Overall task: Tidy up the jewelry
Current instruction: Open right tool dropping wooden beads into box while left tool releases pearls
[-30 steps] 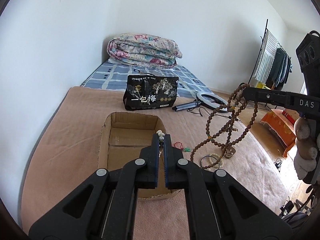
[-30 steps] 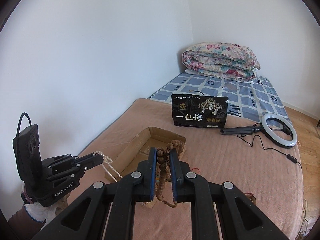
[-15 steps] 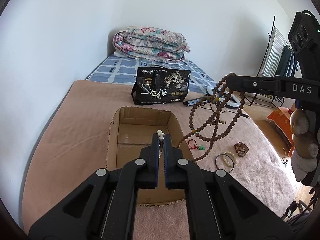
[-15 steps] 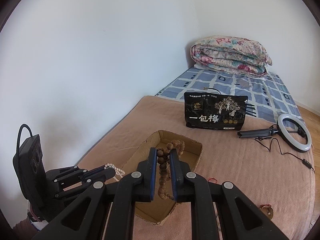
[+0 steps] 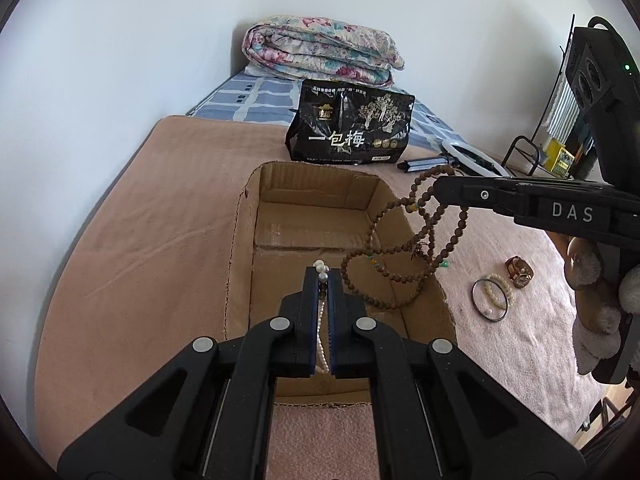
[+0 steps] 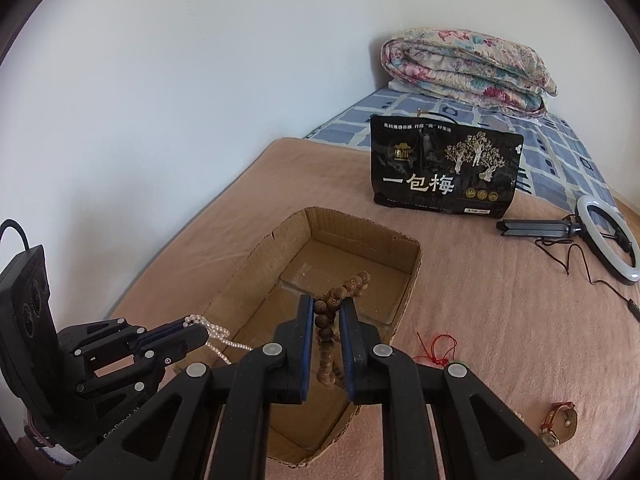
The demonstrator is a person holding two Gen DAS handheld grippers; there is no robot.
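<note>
Brown wooden bead necklace, clamped in the right hand-held gripper, dangles over the open cardboard box and could tangle with the white pearl strand pinched by the left hand-held gripper.

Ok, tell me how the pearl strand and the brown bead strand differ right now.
The pearl strand is white with small beads; the brown bead strand is dark wood-coloured with larger beads. The pearl strand hangs as a thin line from the left gripper; the brown bead strand drapes from the right gripper in several wide loops. Shared: each is clamped in a gripper above the cardboard box.
</note>
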